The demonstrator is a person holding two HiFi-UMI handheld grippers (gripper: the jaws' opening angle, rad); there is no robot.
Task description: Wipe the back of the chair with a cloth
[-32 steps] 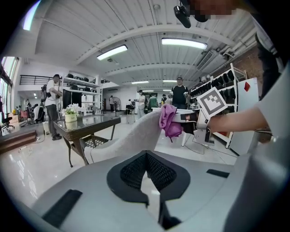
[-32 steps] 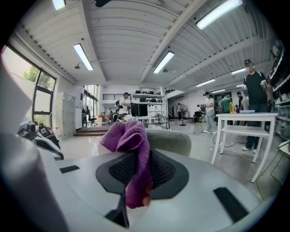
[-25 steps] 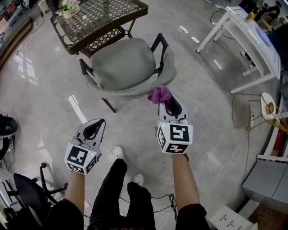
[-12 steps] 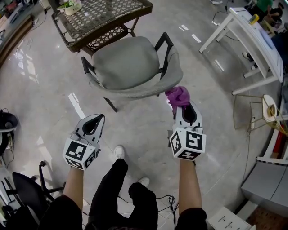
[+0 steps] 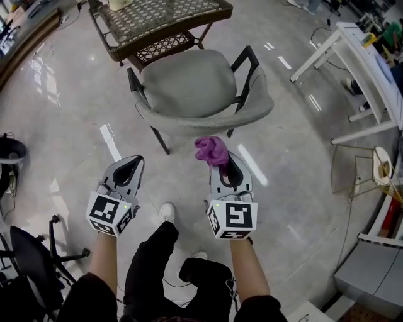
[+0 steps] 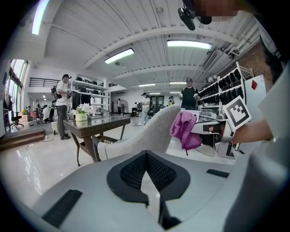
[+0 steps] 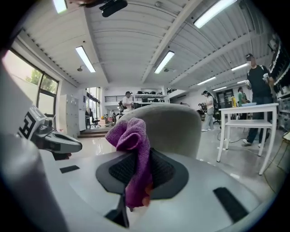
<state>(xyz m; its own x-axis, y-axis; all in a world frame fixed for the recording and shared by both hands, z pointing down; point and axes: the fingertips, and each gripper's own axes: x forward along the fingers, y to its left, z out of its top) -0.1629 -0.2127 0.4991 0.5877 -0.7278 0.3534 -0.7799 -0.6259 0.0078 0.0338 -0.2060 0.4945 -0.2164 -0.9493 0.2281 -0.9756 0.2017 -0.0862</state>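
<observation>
1. We see a purple cloth [image 5: 211, 151] at centre frame.
2. We log the chair [image 5: 189, 85] as grey fabric on a black frame.
3. Left gripper [image 5: 133, 162] and right gripper [image 5: 221, 161]: light grey shells, black pads, black-and-white square markers.
4. Table [image 5: 160, 14], top centre: dark brown lattice weave.
5. Floor [image 5: 63, 113]: pale glossy grey.

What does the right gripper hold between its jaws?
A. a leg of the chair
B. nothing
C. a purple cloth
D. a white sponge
C: in the right gripper view, the right gripper is shut on the purple cloth, which bunches up above the jaws.
</observation>
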